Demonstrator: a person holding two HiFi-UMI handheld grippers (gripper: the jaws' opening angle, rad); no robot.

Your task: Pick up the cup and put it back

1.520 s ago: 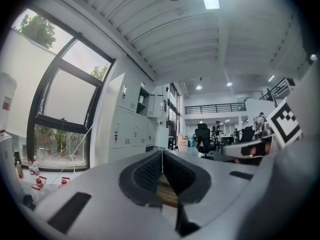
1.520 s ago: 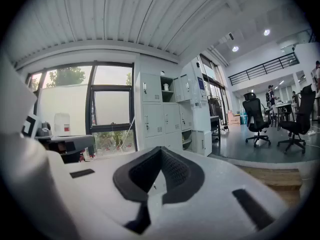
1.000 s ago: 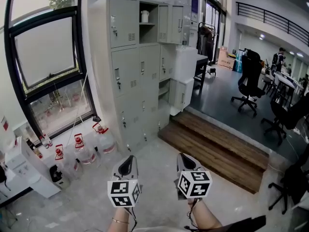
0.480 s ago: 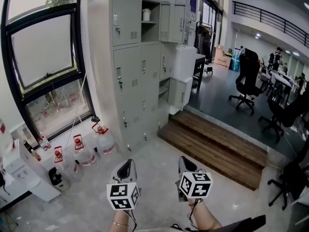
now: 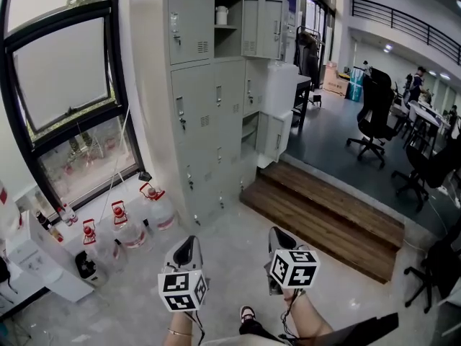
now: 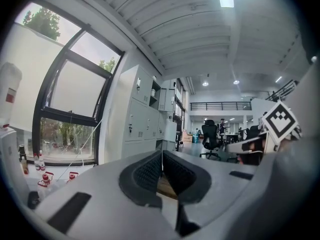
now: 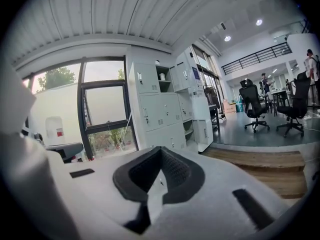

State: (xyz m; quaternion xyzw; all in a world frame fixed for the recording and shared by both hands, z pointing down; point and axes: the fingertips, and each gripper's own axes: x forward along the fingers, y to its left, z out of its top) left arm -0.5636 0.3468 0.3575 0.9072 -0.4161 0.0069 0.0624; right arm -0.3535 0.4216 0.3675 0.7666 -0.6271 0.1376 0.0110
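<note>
The left gripper [image 5: 188, 246] and right gripper [image 5: 280, 238], low in the frame, are both closed and hold nothing, and the cup [image 5: 222, 15] sits far off in the open locker [image 5: 229, 43] at the top, so I think the next move is to walk closer, reach up and open one gripper.

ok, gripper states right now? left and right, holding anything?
Left gripper: closed, jaw tips together, nothing held.
Right gripper: closed, nothing held.
</note>
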